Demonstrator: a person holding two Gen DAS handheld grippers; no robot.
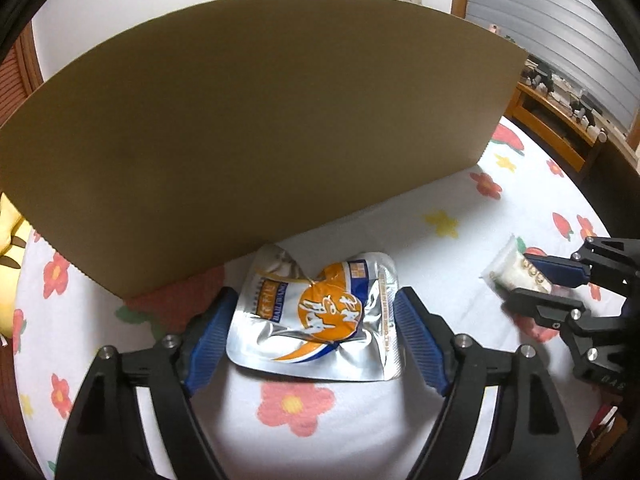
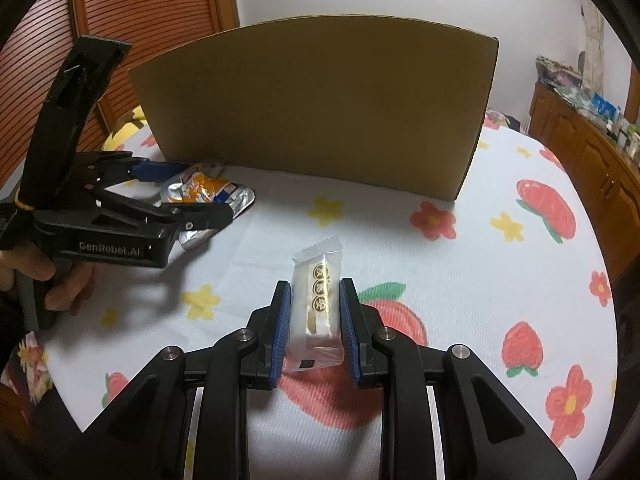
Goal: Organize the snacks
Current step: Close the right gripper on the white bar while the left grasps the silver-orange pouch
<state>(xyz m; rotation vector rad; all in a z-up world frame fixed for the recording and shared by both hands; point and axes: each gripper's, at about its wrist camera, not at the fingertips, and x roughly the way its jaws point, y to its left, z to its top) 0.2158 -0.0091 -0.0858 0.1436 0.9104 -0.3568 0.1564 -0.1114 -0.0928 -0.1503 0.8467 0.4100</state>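
Observation:
A silver and orange snack pouch (image 1: pixel 316 320) lies on the flowered cloth in front of a brown cardboard box (image 1: pixel 256 132). My left gripper (image 1: pixel 316 300) is open, its blue pads on either side of the pouch, close to its edges. The pouch (image 2: pixel 204 192) and left gripper (image 2: pixel 188 192) also show in the right wrist view. A white wrapped cake bar (image 2: pixel 318 308) with round gold marks sits between the pads of my right gripper (image 2: pixel 314 292), which is shut on it. The bar (image 1: pixel 516 268) and right gripper (image 1: pixel 524 276) also show at the right of the left wrist view.
The box (image 2: pixel 316 104) stands at the back of the flowered cloth (image 2: pixel 460 280). A yellow soft item (image 2: pixel 124 130) lies behind the box at the left. Wooden cabinets with small things (image 2: pixel 588 128) stand to the right, a slatted wooden door (image 2: pixel 152 4) to the left.

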